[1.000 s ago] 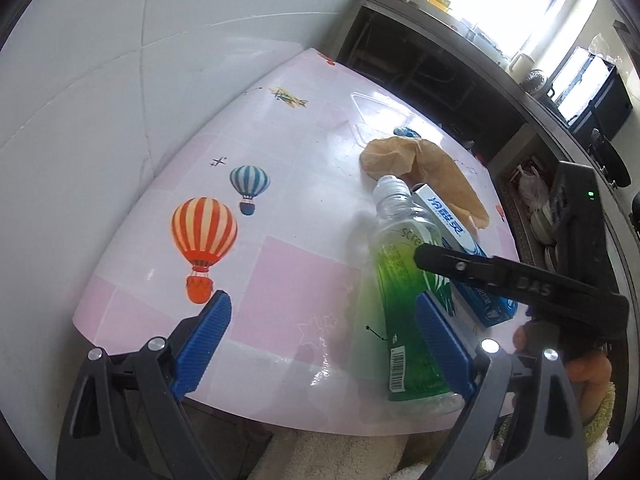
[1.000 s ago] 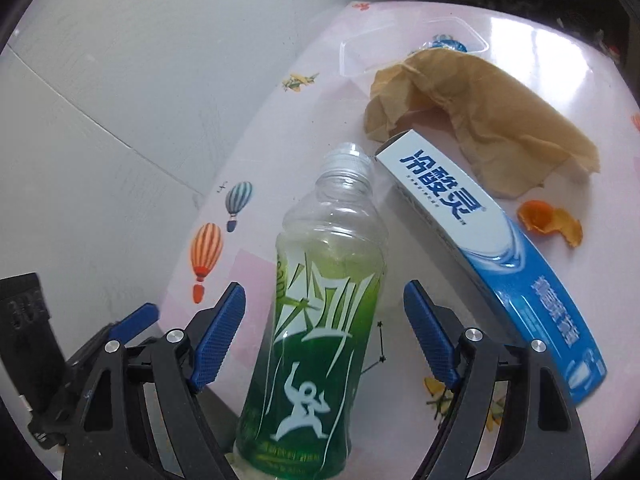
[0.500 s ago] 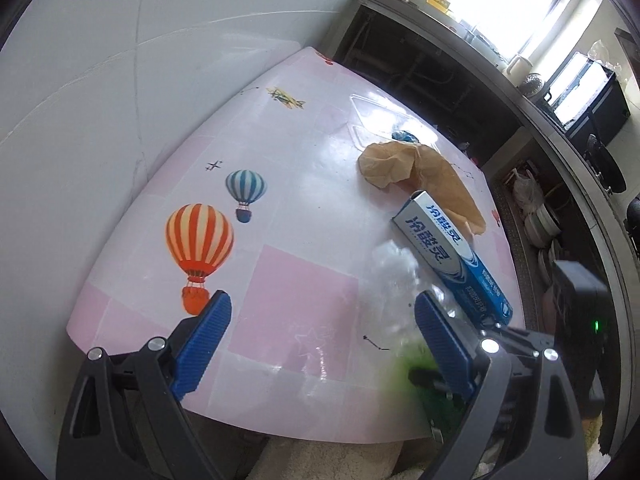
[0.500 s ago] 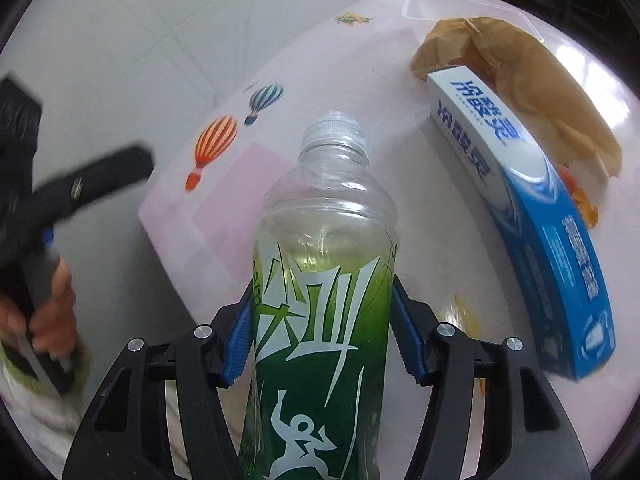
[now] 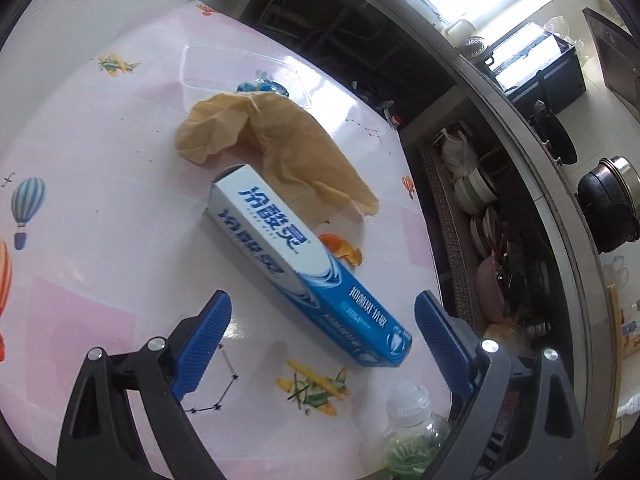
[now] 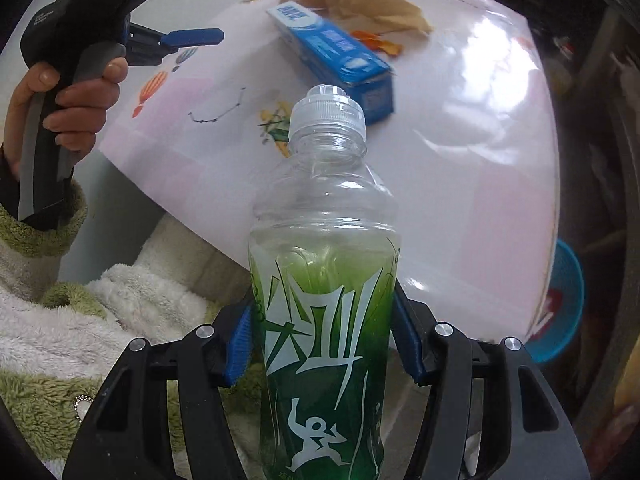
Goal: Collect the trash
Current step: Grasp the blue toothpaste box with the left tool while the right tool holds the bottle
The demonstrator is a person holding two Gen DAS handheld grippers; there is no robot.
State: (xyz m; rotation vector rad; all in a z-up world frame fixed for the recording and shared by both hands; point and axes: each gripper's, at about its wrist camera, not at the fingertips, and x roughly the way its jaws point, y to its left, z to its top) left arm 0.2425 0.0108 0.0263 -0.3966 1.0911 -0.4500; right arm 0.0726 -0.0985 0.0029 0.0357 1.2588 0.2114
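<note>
My right gripper is shut on a clear plastic bottle with a green label, held off the table's near edge; its cap also shows in the left wrist view. My left gripper is open and empty above the table, with the near end of a blue toothpaste box between its fingers. Beyond the box lie a crumpled brown paper and an orange peel. In the right wrist view the box, the paper and the left gripper show.
The pink table has balloon and plane prints. A clear plastic tray sits at its far side. A blue basin stands on the floor right of the table. A kitchen counter with pots runs along the right.
My right gripper has closed on the bottle and pulled it back off the table edge. My left gripper has swung right and now faces the toothpaste box.
</note>
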